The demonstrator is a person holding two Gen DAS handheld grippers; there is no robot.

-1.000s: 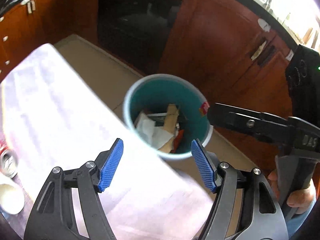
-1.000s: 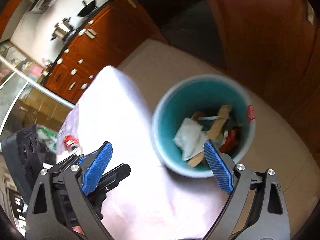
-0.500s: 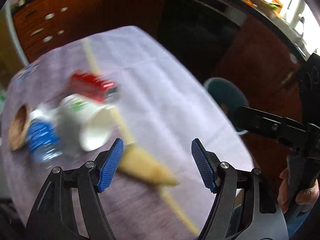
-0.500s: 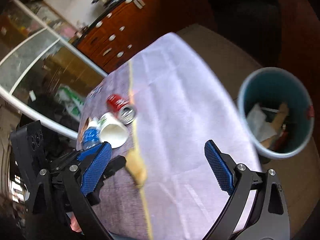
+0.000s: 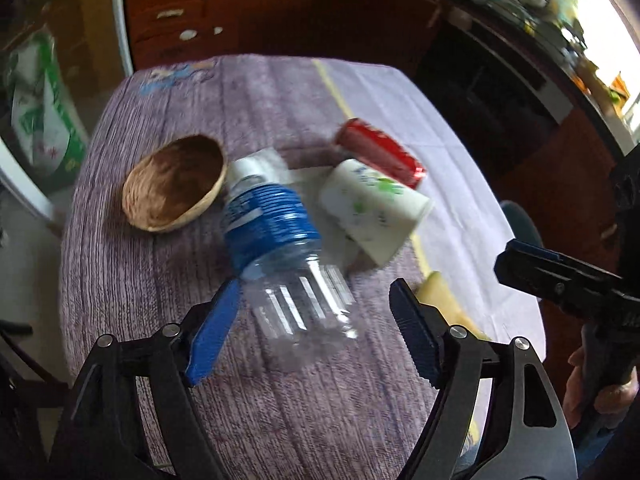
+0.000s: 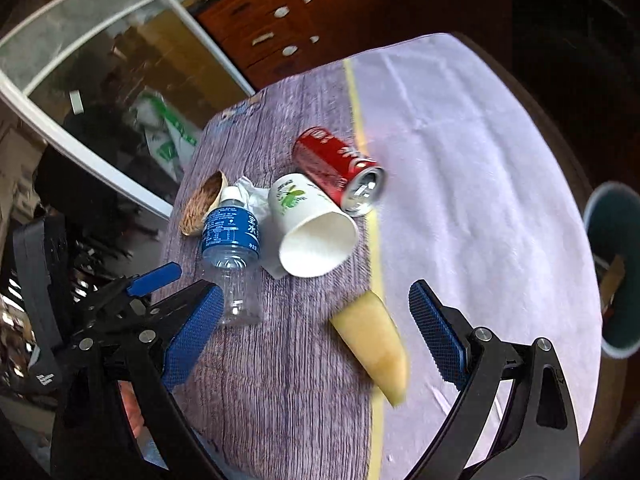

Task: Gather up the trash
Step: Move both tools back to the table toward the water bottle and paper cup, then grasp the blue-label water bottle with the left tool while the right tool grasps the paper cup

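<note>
Setting: home kitchen/dining area. Evidence: reddish-brown wooden cabinets [image 5: 188, 20] with pale knobs run behind the table's far edge. Dark built-in oven front [image 5: 492, 80] sits under a cluttered countertop [image 5: 560, 28] lit by a bright window at the right. Glass sliding door with white frame [image 6: 100, 92] beyond the table's left edge. Round table [image 6: 460, 152] under a purple-and-white cloth carries household litter; a teal waste bin [image 6: 612, 216] stands on the floor off its right edge.
</note>
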